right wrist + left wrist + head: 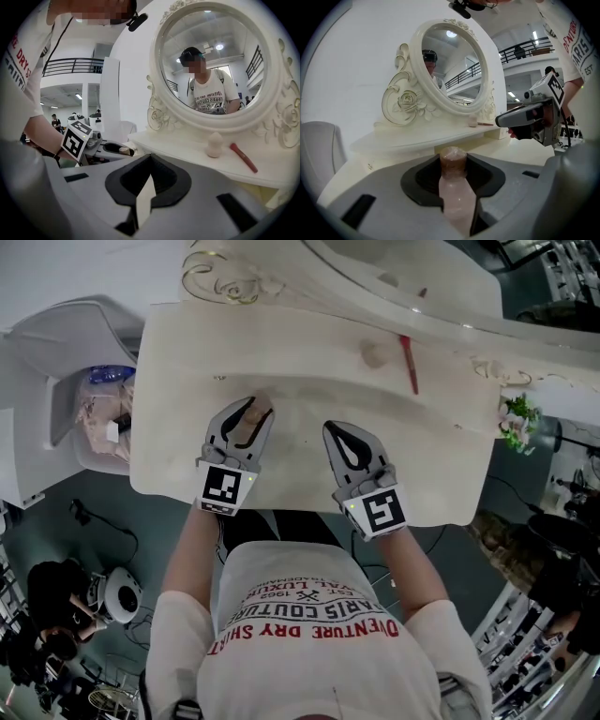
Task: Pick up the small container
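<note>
The left hand-held gripper [258,409] clamps the small container [454,187], a pink bottle, at centre-left of the head view over the desk [422,474]. Its long axis follows the jaws, cap toward the frame's top. The right hand-held gripper [333,430] is closed and empty. The shirt [319,615] reads "PARIS COUTURE".

Lab hall: mezzanine railing [70,65], floor gear [120,596].

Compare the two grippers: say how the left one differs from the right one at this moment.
The left gripper is closed on the small container, while the right gripper holds nothing. The left gripper's jaws are kept apart by the container's body, whereas the right gripper's jaws meet at their tips. Both grippers are grey, hang over the table and point toward the mirror.
</note>
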Motion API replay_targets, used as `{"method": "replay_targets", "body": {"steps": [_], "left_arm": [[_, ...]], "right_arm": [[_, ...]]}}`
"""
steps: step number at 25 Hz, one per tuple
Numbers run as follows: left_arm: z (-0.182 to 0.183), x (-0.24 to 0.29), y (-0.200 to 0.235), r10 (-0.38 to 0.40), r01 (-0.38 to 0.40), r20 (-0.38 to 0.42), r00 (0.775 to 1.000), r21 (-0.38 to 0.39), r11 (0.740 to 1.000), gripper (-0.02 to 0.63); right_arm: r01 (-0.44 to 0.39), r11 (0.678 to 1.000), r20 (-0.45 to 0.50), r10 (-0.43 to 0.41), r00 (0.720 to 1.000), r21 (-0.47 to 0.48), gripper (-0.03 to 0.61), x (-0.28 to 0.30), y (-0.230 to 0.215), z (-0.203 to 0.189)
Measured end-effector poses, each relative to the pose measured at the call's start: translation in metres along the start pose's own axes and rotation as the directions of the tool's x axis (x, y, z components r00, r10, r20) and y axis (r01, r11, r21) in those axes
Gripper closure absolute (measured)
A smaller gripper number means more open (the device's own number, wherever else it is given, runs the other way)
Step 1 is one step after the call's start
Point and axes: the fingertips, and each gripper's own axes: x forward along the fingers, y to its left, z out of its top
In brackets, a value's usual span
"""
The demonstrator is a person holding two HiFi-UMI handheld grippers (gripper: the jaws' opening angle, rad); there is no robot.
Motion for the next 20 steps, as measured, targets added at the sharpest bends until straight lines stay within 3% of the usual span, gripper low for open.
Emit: {"method": "replay_targets", "body": {"steps": [13,20], "left_arm": [[-0.001,-0.009,-0.013,-0.04,0.041,-0.056,0.998,0.022,0.999,0.472],[0.038,-0.026,-0.023,-0.042,0.042,0.001,0.999,0.031,0.999,0.472]], "right_arm": [[0.0,1.0,0.059,0.0,0.998,0.003,0.58,-0.01,0.005,0.015],[0.029,1.0,0.1,-0.03,0.995,0.012,0.58,-0.023,0.0,0.031]]}}
